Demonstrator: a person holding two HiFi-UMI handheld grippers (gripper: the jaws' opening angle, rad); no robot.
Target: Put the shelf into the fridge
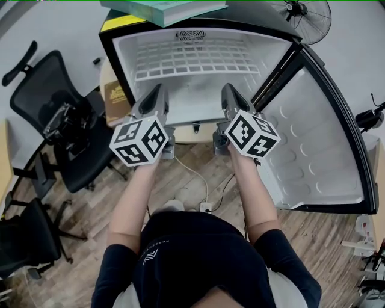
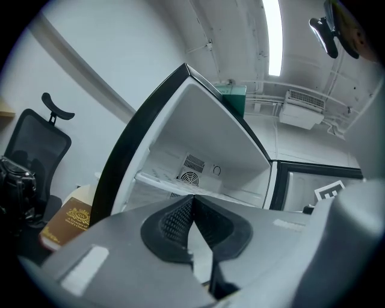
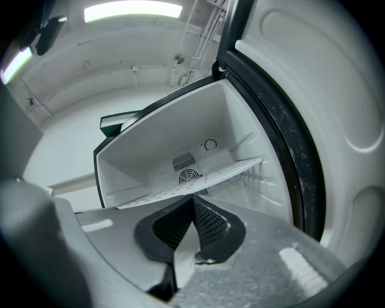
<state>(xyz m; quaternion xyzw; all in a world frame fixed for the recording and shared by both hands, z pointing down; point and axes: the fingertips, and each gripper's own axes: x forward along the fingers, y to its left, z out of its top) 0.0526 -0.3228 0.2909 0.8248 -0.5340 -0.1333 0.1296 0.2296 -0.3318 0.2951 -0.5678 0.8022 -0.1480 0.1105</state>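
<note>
The shelf [image 1: 195, 57] lies flat inside the fridge [image 1: 122, 57], spanning it from side wall to side wall. Its back edge is tucked under the round vent [image 1: 191, 35] in the rear wall. It looks seated on the side ledges, so I'd judge the task done or nearly so.

It is a white grid of thin bars, and from the gripper views it shows edge-on as a slim pale line. The fridge liner is smooth moulded white plastic, and the door [image 1: 313, 138] hangs wide open to the right, its inner face dimpled with shallow curved pockets.

The left gripper [image 2: 192, 197] and the right gripper [image 3: 192, 198] point level into the opening, side by side at the front edge of the cavity. Each has its jaws pressed together at the tips with nothing between them that I can see. The tips sit close to the shelf's front edge, though I can't tell whether they touch it.

The pads [image 2: 174, 219] are black rubber with a fine knurled grain, made for gripping. A checkered marker cube [image 1: 139, 141] rides on the left gripper. A green book [image 1: 168, 9] rests on the fridge's top.
</note>
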